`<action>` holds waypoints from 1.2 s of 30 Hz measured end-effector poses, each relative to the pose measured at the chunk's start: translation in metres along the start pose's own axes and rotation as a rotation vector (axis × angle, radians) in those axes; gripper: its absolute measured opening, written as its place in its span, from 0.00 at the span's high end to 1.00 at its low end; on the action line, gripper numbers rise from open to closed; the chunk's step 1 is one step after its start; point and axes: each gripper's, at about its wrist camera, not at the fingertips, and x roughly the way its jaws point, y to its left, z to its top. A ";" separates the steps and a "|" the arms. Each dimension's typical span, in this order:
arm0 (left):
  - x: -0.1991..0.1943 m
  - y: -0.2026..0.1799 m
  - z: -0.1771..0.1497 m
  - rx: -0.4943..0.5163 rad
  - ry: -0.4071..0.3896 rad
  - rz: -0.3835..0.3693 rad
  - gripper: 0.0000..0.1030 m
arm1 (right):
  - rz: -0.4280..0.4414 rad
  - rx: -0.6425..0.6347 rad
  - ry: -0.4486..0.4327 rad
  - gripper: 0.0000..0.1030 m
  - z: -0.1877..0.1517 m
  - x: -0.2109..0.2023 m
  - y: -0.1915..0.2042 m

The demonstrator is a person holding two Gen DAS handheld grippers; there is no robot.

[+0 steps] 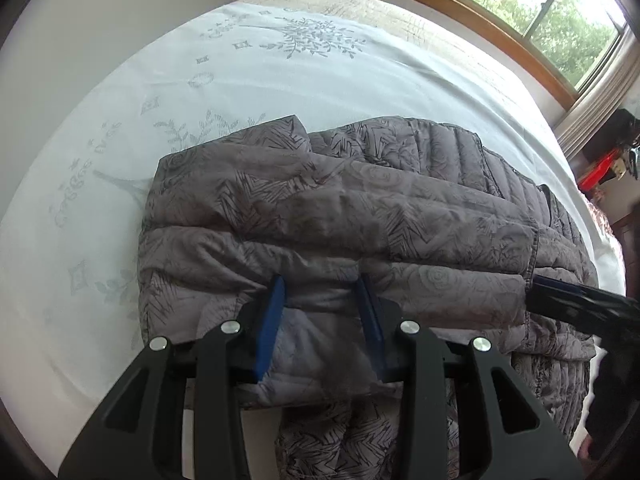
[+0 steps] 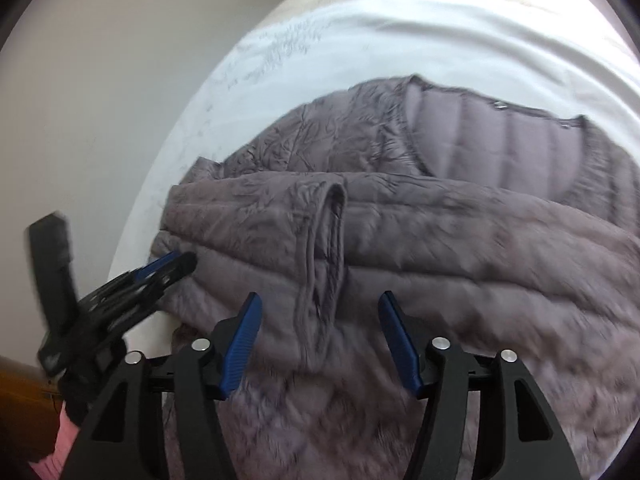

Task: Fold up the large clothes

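A grey quilted jacket [image 1: 360,216] with a dark leaf print lies partly folded on the bed. It also shows in the right wrist view [image 2: 440,240], with its collar and lining facing up at the far side. My left gripper [image 1: 322,284] has its blue pads on either side of a fold of the jacket's near edge, with a wide gap between them. My right gripper [image 2: 320,300] is open just above the jacket, with a sleeve cuff [image 2: 324,264] lying between its fingers. The right gripper also shows in the left wrist view [image 1: 580,304], and the left gripper in the right wrist view [image 2: 160,272].
The bed has a white sheet [image 1: 200,80] with a grey printed pattern. A wood-framed window [image 1: 540,12] is at the far right. A white wall [image 2: 100,100] runs along the bed's left side. Red and dark objects [image 1: 608,160] stand beyond the bed's right edge.
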 end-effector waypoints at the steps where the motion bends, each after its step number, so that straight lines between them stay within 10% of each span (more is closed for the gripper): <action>1: 0.001 0.001 -0.001 -0.002 -0.001 -0.005 0.65 | 0.009 0.003 0.011 0.34 0.005 0.008 0.001; 9: -0.012 0.000 0.001 0.001 -0.019 -0.011 0.65 | 0.145 -0.013 -0.008 0.93 0.010 0.009 0.002; 20: -0.051 -0.038 0.013 0.077 -0.136 -0.054 0.64 | 0.042 0.129 -0.212 0.94 -0.034 -0.100 -0.080; 36: 0.021 -0.109 0.010 0.208 -0.004 -0.045 0.64 | -0.119 0.350 -0.270 0.94 -0.110 -0.163 -0.191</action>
